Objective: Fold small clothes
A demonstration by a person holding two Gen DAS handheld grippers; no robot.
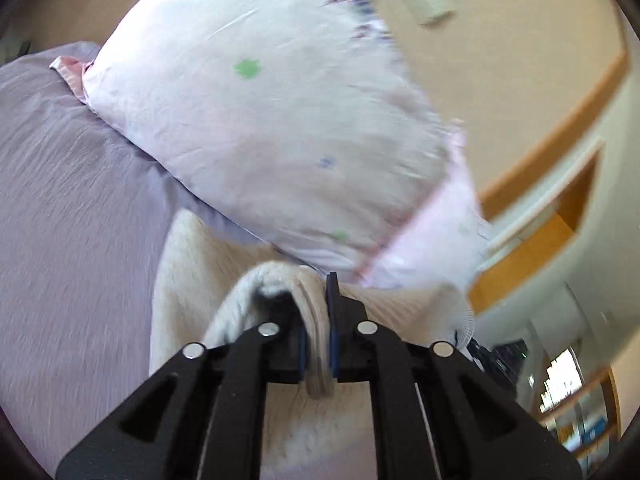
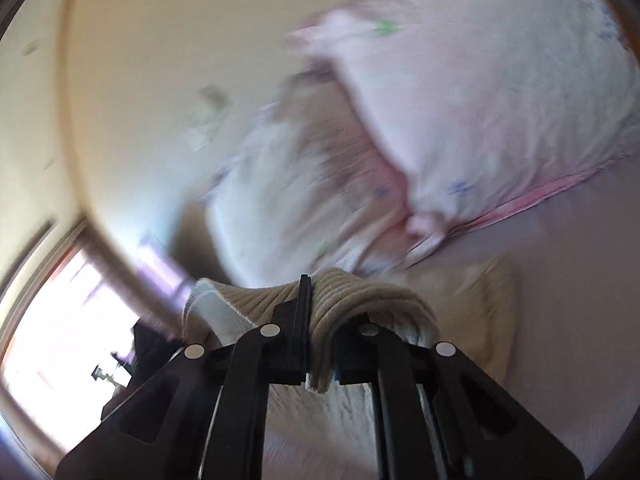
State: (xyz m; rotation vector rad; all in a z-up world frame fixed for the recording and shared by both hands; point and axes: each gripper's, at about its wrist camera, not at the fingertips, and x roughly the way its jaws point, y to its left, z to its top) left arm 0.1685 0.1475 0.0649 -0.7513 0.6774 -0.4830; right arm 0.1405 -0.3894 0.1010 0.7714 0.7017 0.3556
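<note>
A cream ribbed knit garment hangs over the lilac bedsheet. My left gripper is shut on a bunched fold of it, with the knit pinched between the blue pads. In the right wrist view my right gripper is shut on another bunched edge of the same cream garment; more of it trails down to the right. Both views are blurred by motion.
A pale pink pillow with small green and blue prints lies just beyond the garment; it also shows in the right wrist view with a second pillow. A beige wall, wooden trim and a bright window lie behind.
</note>
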